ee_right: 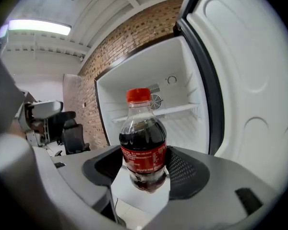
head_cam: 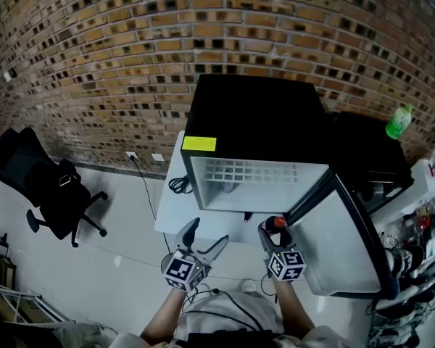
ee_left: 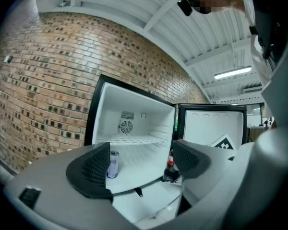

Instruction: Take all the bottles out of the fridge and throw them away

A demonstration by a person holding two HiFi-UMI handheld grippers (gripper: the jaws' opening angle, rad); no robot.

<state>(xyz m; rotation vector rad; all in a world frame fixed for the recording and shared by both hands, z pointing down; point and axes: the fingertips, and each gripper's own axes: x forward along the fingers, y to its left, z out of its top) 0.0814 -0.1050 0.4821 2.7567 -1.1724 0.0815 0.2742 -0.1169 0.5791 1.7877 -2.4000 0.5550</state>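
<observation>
The small black fridge (head_cam: 255, 114) stands open against the brick wall, its door (head_cam: 342, 232) swung out to the right. My right gripper (head_cam: 275, 230) is in front of the opening, shut on a cola bottle (ee_right: 143, 143) with a red cap and red label; the bottle stands upright between the pads, outside the fridge. In the left gripper view the same bottle (ee_left: 170, 168) shows at the fridge's front edge. My left gripper (head_cam: 209, 235) hangs open and empty to the left of it. A slim can (ee_left: 113, 164) stands on the fridge floor.
A green bottle (head_cam: 399, 122) stands on the black cabinet to the right of the fridge. A black office chair (head_cam: 52, 188) sits at the far left. Cables (head_cam: 178, 184) lie on the white platform under the fridge. Cluttered shelves line the right edge.
</observation>
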